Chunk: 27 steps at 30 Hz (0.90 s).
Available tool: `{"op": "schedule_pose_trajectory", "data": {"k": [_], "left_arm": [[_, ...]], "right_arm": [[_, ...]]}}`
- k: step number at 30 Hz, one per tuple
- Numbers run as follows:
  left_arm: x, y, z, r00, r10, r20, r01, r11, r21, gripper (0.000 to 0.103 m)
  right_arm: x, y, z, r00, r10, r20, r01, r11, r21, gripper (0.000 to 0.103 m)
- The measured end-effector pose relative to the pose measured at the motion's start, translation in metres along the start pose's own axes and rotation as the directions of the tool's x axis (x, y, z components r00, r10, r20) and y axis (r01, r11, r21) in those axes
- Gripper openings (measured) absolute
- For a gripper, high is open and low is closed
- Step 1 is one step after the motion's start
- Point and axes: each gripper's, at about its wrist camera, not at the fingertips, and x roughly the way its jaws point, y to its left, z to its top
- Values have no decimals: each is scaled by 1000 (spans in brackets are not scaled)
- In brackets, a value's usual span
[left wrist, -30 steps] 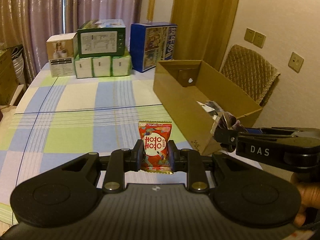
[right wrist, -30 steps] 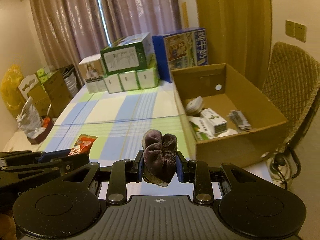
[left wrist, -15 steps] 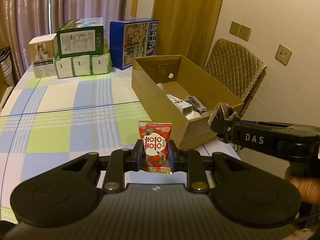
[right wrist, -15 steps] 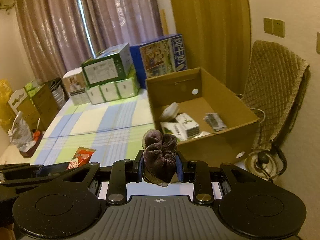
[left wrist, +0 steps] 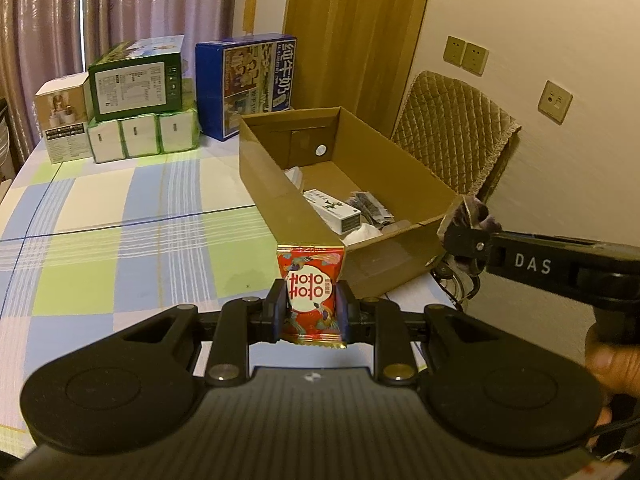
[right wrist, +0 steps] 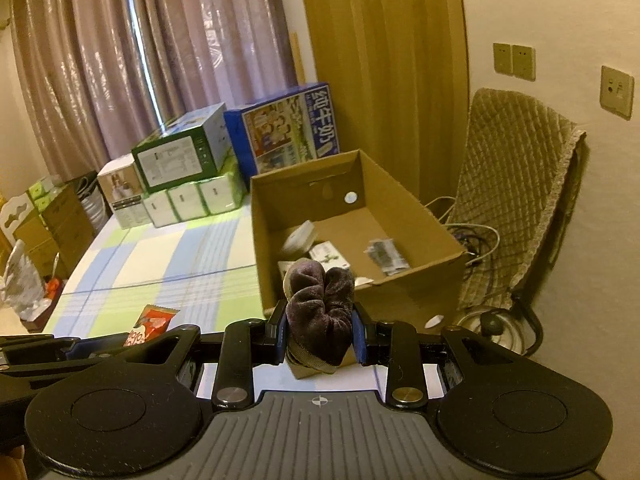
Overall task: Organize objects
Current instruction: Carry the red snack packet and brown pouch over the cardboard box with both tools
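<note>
My left gripper is shut on a red snack packet, held upright above the table's near right part, just in front of the open cardboard box. My right gripper is shut on a dark purple rolled sock, near the box's front wall. In the left wrist view the right gripper with the sock hangs by the box's front right corner. The packet shows low left in the right wrist view. Inside the box lie a white carton and other small packs.
A checked tablecloth covers the table. Stacked green, white and blue boxes stand at the far edge. A chair with a quilted cover sits right of the box by the wall, cables beneath. Cartons and bags stand at the left.
Both grippers have moved right and up toward the cardboard box, each keeping its hold. The box interior now shows more fully, and the box sits closer in both views.
</note>
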Motion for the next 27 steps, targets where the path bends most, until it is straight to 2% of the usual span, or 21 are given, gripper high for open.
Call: {"op": "schedule_pose_trajectory", "data": {"k": [27], "left_arm": [[29, -28, 12, 999, -27, -28, 28, 999, 44, 21]], "right_arm": [[4, -34, 10, 1000, -31, 6, 31, 999, 28, 28]]}}
